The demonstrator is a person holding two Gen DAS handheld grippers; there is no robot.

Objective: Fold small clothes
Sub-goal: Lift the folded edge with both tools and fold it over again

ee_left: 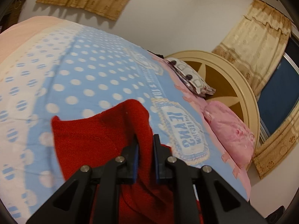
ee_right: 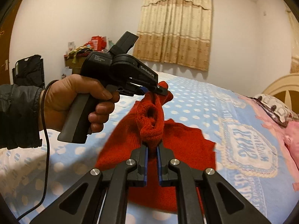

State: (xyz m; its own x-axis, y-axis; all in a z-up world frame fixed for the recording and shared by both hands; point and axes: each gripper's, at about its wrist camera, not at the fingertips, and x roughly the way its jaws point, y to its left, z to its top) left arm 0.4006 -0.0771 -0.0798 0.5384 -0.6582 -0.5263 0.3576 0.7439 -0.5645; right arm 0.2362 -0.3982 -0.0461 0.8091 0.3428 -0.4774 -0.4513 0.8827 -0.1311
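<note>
Both grippers pinch the red knitted garment (ee_right: pixel 147 128) above the bed.

In the right wrist view, we see the hand (ee_right: pixel 74 100) holding the left gripper (ee_right: pixel 158 90), closed on a far fold; the right gripper (ee_right: pixel 152 150) clamps a near fold. The garment's lower edge hides behind the jaws, over the blue polka-dot blanket (ee_right: pixel 196 100).

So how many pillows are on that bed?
2: a plain pink pillow and a purple-and-white patterned pillow behind it, both against the cream headboard. Others may be hidden.
</note>
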